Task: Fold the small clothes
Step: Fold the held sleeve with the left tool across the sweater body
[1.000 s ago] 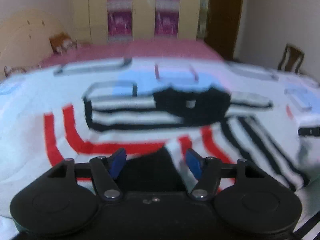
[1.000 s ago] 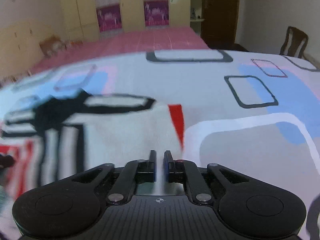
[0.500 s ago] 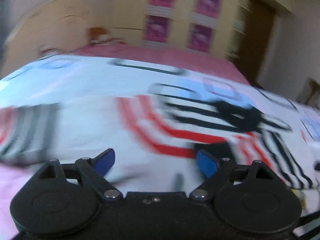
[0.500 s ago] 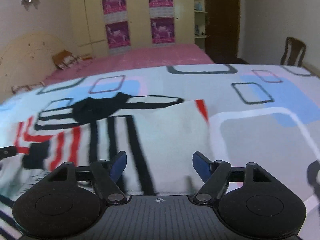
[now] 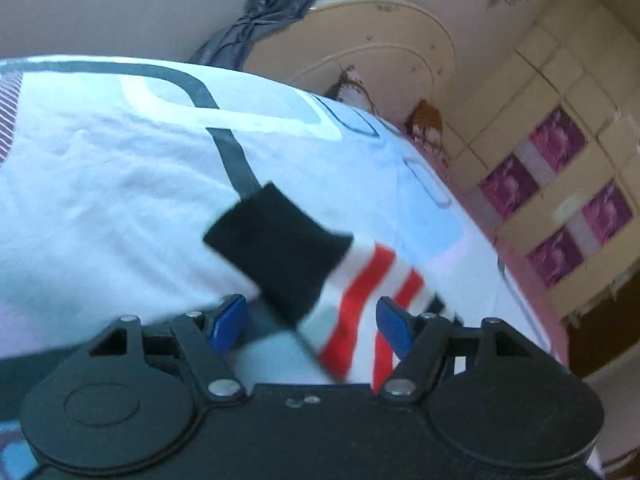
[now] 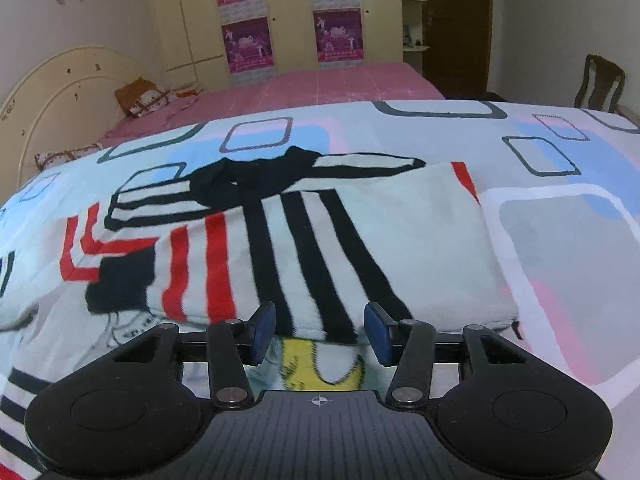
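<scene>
The left gripper [image 5: 310, 322] has its blue pads spread and has just been closing in. The black cuff [image 5: 280, 248] of a red-striped sleeve lies between the pads and ahead of them; neither pad presses on the cloth. This view is rolled hard over, so the patterned bedsheet [image 5: 100, 184] slopes across it and a cream headboard [image 5: 372, 48] and a grey curtain [image 5: 264, 4] show beyond — the curtain appears in this view alone.

The right gripper [image 6: 320, 330] also stands apart, its jaws having just narrowed, with nothing clamped. Its pads hang above the near edge of the small striped top [image 6: 320, 240], which lies flat on the sheet with one side folded over. Only this level view gives the whole garment — black collar, black and red stripes, a yellow print at the hem under the jaws. Behind lie a pink bed [image 6: 320, 84], a wardrobe with posters [image 6: 288, 20] and a wooden chair [image 6: 600, 80].
</scene>
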{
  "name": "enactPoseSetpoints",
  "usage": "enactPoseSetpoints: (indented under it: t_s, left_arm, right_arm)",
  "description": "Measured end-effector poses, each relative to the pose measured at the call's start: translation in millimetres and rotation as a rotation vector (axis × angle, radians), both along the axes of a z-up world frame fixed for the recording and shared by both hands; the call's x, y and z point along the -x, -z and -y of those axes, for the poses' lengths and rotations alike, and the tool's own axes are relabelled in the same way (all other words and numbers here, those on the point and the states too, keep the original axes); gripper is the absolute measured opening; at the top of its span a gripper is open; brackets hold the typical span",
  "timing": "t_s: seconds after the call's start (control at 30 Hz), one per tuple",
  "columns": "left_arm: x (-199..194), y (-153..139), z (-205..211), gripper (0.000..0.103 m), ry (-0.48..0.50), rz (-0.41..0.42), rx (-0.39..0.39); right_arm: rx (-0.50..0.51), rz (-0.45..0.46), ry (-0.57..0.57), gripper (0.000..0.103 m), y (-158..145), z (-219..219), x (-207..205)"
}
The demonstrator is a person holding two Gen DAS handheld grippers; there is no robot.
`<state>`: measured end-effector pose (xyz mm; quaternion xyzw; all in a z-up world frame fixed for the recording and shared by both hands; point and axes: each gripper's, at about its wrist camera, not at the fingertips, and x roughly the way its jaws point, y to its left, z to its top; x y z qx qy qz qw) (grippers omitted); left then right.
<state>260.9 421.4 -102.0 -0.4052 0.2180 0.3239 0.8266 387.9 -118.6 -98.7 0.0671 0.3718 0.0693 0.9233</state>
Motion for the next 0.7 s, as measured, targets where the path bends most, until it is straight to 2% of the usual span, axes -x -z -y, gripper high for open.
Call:
enactPoseSetpoints:
  t_s: [0.13, 0.2, 0.23, 0.3, 0.37, 0.53, 0.7]
  left_arm:
    - [-8, 4, -12, 0.067, -0.054, 0.052, 0.049]
    - [-10, 8, -16, 0.007, -0.039, 0.077, 0.07]
    - [-9, 10, -16, 0.005, -0.051, 0.085, 0.076]
    - [-14, 8, -6, 0.005, -0.06, 0.09, 0.017]
    - [-24, 0, 9, 0.005, -0.001, 0.097, -0.032]
    - [-72, -25, 80, 0.005, 0.258, 0.101, -0.153]
    - [-117, -39, 176, 0.005, 0.526, 0.116, -0.165]
  right_arm:
    - [-0.006, 0.013, 0.012, 0.05, -10, -5, -1]
    - [0.005, 0.018, 0.01, 0.05, -14, -7, -3]
    - [0.008, 0.02, 0.011, 0.05, -16, -8, -3]
    - [0.011, 0.023, 0.012, 0.05, -18, -7, -3]
    - [0.01, 0.027, 0.02, 0.05, -20, -4, -3]
    - [-0.007, 0.028, 0.041, 0.05, -17, 12, -2]
    - [-0.05, 0.034, 0.067, 0.05, -13, 34, -4]
